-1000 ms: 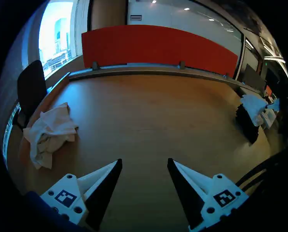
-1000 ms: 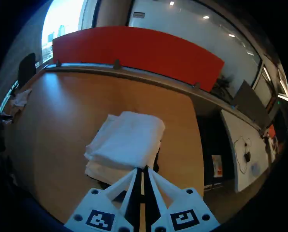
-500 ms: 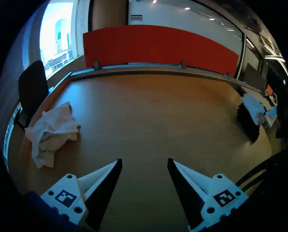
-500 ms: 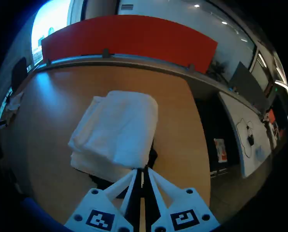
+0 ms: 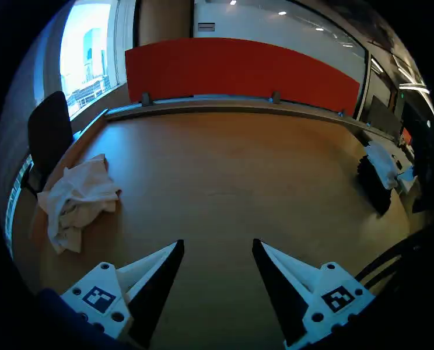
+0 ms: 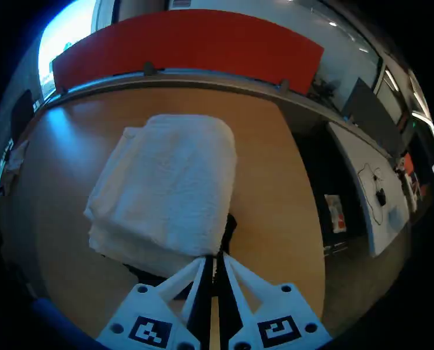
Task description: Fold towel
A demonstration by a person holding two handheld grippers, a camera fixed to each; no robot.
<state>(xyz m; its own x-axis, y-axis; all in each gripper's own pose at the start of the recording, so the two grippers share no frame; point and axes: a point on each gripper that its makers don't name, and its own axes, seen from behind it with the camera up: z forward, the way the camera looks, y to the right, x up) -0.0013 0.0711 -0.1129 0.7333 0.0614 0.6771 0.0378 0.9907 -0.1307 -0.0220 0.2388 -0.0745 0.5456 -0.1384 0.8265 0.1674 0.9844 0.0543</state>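
Note:
In the right gripper view, a folded white towel lies on top of a stack over something black on the wooden table. My right gripper is shut, its tips pinching the towel's near corner. In the left gripper view, the same folded towel sits far right on the black thing. My left gripper hangs open above bare table, nothing between its fingers. A crumpled white towel lies at the table's left edge.
A red partition runs along the table's far edge. A black chair stands by the window at the left. Beyond the table's right edge in the right gripper view is dark floor and a white desk.
The right gripper has moved forward and tipped down over the folded towel, which now looms larger and flatter on the stack. The left gripper has barely moved.

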